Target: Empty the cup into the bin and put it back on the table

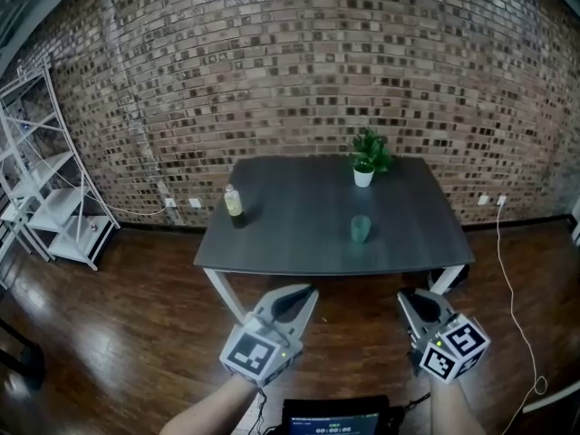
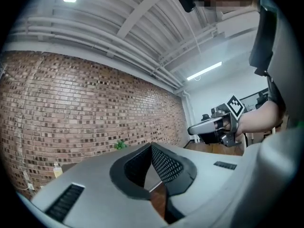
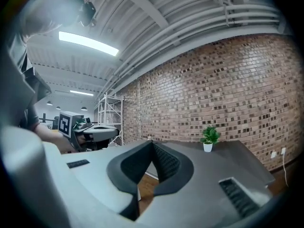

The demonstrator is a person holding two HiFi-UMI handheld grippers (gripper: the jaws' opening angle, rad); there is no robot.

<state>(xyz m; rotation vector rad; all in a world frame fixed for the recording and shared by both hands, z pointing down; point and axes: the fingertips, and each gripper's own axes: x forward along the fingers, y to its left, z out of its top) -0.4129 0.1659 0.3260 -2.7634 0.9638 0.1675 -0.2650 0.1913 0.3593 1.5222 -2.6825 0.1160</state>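
Note:
A translucent green cup (image 1: 361, 229) stands upright on the dark grey table (image 1: 299, 243), toward its front right; I cannot see what it holds. Both grippers hover short of the table's front edge, above the wooden floor, apart from the cup. My left gripper (image 1: 305, 291) is shut with nothing between its jaws, and its own view shows the pads (image 2: 164, 163) meeting at the tip. My right gripper (image 1: 409, 295) is also shut and empty, below and a little right of the cup. No bin shows in any view.
A small potted plant (image 1: 366, 159) stands at the table's back right, and a yellow-filled bottle (image 1: 234, 201) at its left edge. A white shelf rack (image 1: 50, 198) stands against the brick wall at left. A white cable (image 1: 509, 270) trails on the floor at right.

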